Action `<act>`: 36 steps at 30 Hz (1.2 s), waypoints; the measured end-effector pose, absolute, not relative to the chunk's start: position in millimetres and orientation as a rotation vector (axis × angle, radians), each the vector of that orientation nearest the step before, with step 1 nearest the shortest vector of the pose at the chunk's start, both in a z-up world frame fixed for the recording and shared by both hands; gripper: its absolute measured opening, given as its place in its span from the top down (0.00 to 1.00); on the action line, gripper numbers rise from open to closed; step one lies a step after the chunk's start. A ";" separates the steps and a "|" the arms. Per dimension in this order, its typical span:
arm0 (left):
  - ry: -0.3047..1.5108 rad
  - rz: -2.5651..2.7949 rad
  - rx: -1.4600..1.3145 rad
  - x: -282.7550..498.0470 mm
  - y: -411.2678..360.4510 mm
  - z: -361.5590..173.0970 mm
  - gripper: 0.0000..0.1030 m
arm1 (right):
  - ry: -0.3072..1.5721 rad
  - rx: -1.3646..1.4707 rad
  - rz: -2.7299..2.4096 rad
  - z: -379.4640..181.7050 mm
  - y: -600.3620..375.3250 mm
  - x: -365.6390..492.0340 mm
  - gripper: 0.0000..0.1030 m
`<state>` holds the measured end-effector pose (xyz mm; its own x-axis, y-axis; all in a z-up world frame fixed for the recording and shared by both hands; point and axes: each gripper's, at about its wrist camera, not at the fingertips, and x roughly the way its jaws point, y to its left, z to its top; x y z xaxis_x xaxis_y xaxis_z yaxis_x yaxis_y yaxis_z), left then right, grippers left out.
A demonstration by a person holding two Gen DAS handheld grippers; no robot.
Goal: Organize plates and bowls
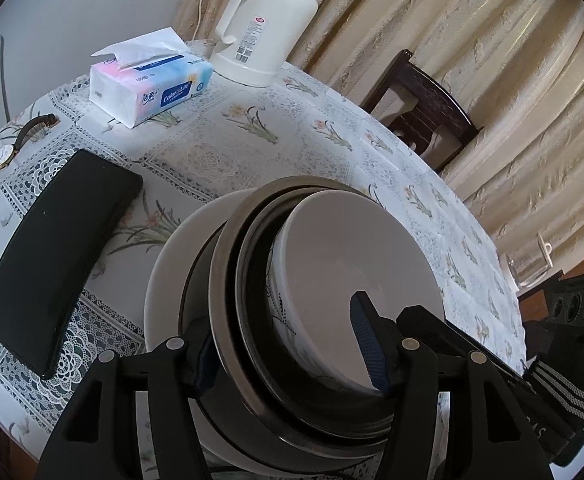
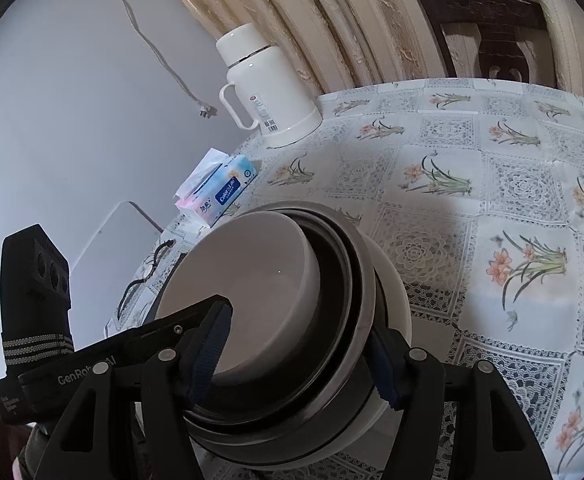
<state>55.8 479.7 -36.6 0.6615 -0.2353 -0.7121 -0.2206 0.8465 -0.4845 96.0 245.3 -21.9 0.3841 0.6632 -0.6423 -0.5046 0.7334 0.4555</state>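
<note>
Both your grippers straddle the nested stack at the table's near edge: the left gripper and right gripper each grasp the white bowl and dark metal bowl rims together (white plate beneath). Uneven lifting could tilt the stack, sliding the loosely nested white bowl out.

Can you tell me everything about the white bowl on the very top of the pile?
The white bowl is round, smooth and glossy, like ceramic, and looks empty. A dark plant pattern runs along its outer wall. It sits nested, slightly tilted, inside a metal bowl, itself in a bigger white bowl on the table. One finger of each hand-held gripper reaches inside it: the left hand-held gripper and the right hand-held gripper.
</note>
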 end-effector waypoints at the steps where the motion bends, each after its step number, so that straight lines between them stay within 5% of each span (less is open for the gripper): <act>1: 0.859 -0.008 -0.579 55.9 479.7 -36.3 0.41 | 0.906 0.195 0.750 -21.8 245.2 95.7 0.34; 16: 0.815 0.013 -0.531 51.3 482.6 -29.1 0.38 | 0.893 0.194 0.752 -20.5 244.5 92.4 0.33; 19: 0.808 0.010 -0.534 50.7 483.7 -28.3 0.37 | 0.882 0.222 0.760 -19.2 240.6 92.4 0.26; 23: 0.769 0.016 -0.508 45.1 481.9 -21.4 0.27 | 0.805 0.279 0.768 -7.8 228.8 90.5 0.12; 28: 0.726 0.044 -0.436 35.3 474.0 -12.4 0.13 | 0.789 0.290 0.749 -5.3 216.9 90.2 0.11; 36: 0.701 0.102 -0.332 10.0 459.0 -7.4 0.08 | 0.787 0.198 0.737 -17.0 195.1 67.6 0.05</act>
<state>10.0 459.0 -7.4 0.7618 -0.0183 -0.6476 -0.2025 0.9427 -0.2650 67.6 195.1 -17.0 0.4747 0.6688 -0.5721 -0.5278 0.7365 0.4231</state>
